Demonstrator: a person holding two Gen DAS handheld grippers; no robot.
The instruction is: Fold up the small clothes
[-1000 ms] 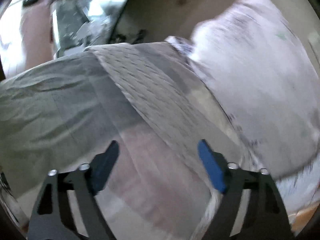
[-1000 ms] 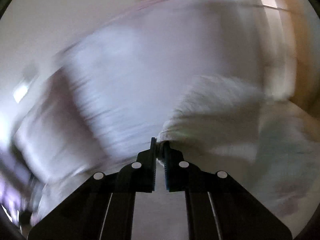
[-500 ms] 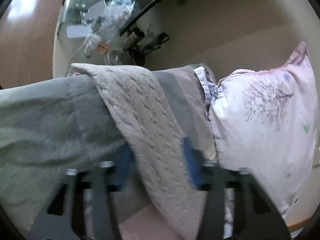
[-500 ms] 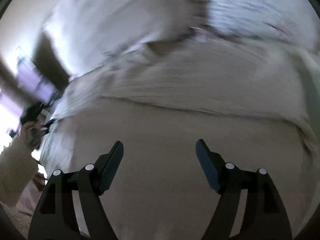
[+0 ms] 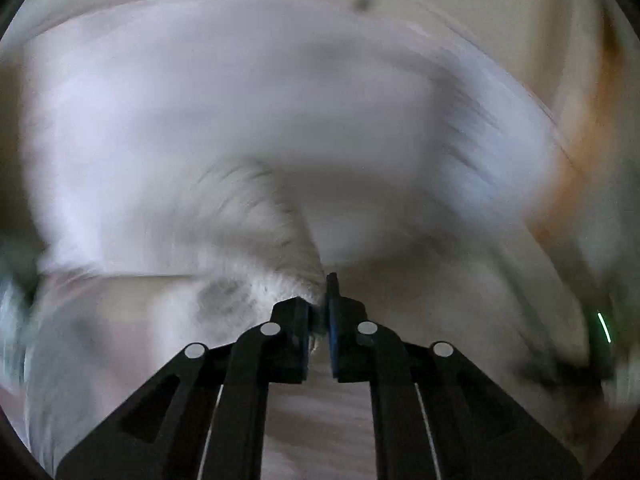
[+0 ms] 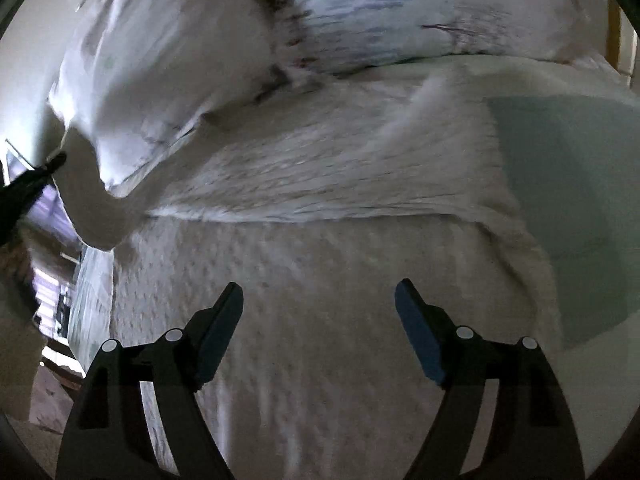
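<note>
In the left wrist view my left gripper [image 5: 319, 312] is shut on an edge of a pale cream knitted garment [image 5: 256, 264], which trails up and to the left; the view is heavily blurred. In the right wrist view my right gripper [image 6: 319, 304] is open and empty, held just above the same cream knitted garment [image 6: 320, 288], which lies spread on the bed with a folded layer [image 6: 320, 168] across its far part.
Two pale floral pillows [image 6: 160, 52] [image 6: 460, 8] lie at the head of the bed beyond the garment. A grey-green sheet [image 6: 572, 184] shows on the right. A large whitish pillow [image 5: 248, 92] fills the blurred left wrist view.
My left gripper went from open over the bedding to shut on the garment edge. My right gripper released the fabric it held a second ago and stays open over the garment.
</note>
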